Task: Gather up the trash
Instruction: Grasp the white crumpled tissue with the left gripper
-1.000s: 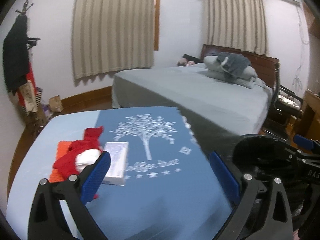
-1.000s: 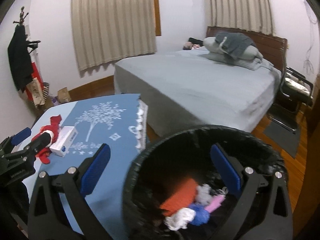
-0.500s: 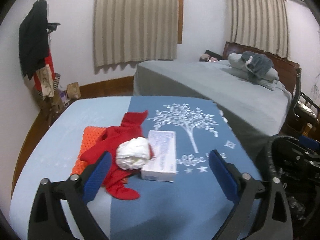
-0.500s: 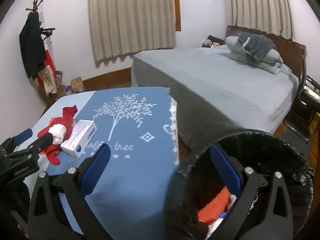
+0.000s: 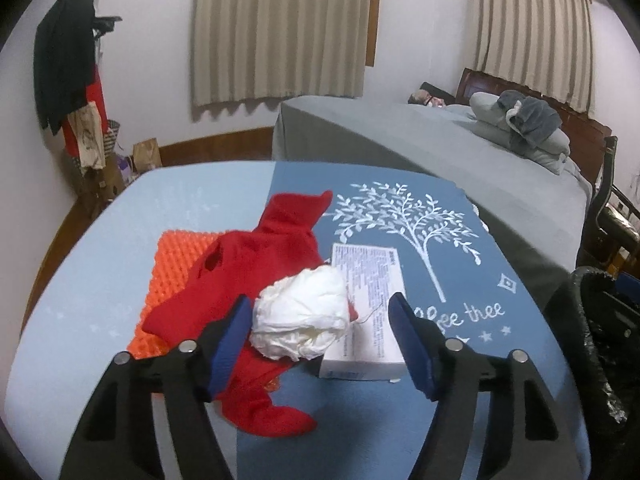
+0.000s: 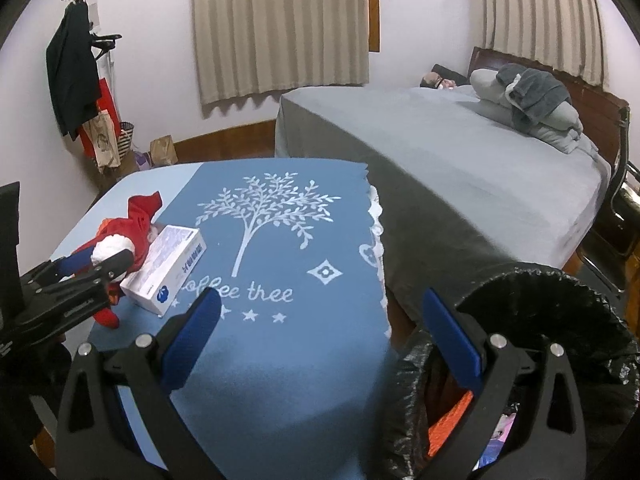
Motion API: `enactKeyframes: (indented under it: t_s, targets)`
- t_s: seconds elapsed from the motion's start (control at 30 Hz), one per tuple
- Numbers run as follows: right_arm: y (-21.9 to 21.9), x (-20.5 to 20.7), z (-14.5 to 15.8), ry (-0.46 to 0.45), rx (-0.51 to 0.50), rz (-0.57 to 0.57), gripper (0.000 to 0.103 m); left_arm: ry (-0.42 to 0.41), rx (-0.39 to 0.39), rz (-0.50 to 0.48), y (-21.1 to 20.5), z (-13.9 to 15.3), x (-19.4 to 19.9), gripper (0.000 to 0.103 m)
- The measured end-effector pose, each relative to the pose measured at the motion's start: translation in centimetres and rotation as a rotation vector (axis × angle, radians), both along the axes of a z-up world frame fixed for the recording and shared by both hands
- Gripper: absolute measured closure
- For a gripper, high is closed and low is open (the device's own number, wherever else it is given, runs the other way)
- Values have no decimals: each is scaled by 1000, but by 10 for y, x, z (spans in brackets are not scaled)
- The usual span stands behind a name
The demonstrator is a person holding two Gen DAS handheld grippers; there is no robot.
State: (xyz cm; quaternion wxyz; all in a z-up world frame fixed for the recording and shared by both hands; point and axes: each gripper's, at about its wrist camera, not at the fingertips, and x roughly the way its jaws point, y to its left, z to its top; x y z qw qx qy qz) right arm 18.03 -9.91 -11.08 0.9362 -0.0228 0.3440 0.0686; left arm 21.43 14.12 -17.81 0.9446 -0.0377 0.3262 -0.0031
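Moved in: left gripper (image 5: 318, 330) now straddles white wad (image 5: 302, 320), jaws open, wad on red cloth (image 5: 260, 276) beside box (image 5: 370, 308) on desk (image 5: 80, 264); right gripper (image 6: 320, 340) open over bin (image 6: 560, 320) edge

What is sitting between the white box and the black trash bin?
Only tablecloth. In the right wrist view, the stretch from the white box to the trash bin holds just the printed tree and "coffee tree" lettering; nothing lies on it.
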Motion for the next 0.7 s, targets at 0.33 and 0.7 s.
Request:
enactKeyframes:
  t_s: [0.33,0.7]
  targets:
    - [10,4,-9,27,-8,22,6,17,-23,25,9,-10,3,52]
    - [22,7,-15,41,-10,44,6,-21,-32,23,12,2,-10,66]
